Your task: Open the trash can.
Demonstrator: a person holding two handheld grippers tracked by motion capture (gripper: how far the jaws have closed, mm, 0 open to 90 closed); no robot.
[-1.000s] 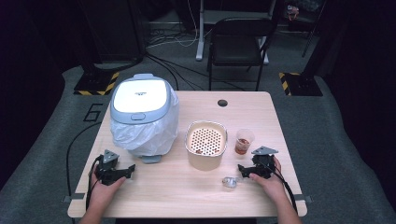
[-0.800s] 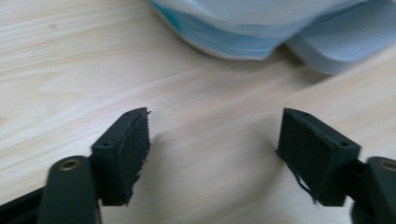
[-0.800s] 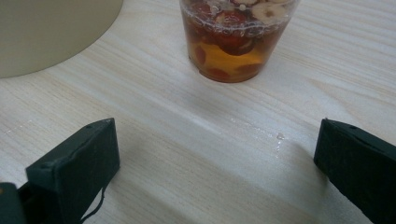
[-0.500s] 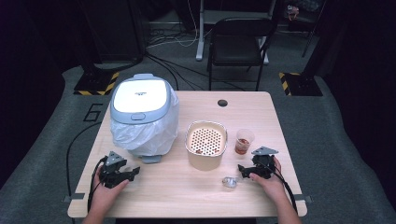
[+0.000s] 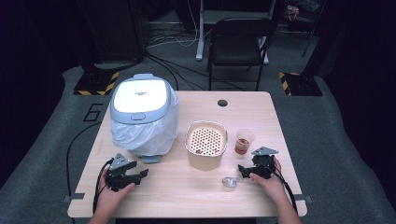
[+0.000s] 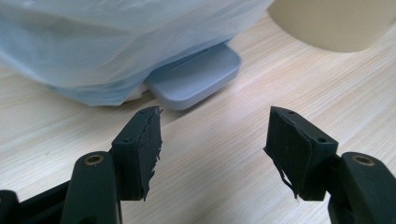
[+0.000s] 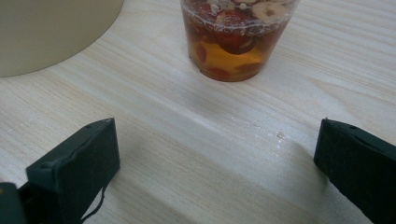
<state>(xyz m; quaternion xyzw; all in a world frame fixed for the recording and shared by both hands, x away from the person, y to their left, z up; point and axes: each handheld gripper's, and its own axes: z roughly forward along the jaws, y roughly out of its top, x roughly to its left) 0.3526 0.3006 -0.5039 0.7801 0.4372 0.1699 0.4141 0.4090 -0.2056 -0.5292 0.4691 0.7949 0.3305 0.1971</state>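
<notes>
A grey step bin (image 5: 142, 114) with a white lid and a clear bag liner stands at the table's left. Its foot pedal (image 6: 194, 77) lies just ahead of my left gripper (image 5: 140, 174) (image 6: 215, 126), which hovers low over the wood. The left jaws have just been closing and stand apart, with nothing between them. A beige perforated basket (image 5: 206, 144) sits mid-table. To its right is a clear cup (image 5: 243, 141) (image 7: 236, 35) of amber liquid with fruit pieces. My right gripper (image 5: 243, 169) (image 7: 217, 140) rests wide open a short way before the cup, holding nothing.
A small shiny round object (image 5: 229, 182) lies on the table (image 5: 187, 200) left of the right hand. A cable hole (image 5: 222, 102) sits near the far edge. A black chair (image 5: 238, 42) stands behind the table. Black cables trail off both front corners.
The left gripper has shifted a little right and up from the table, and its jaws have drawn closer together. The right hand has stayed put.
</notes>
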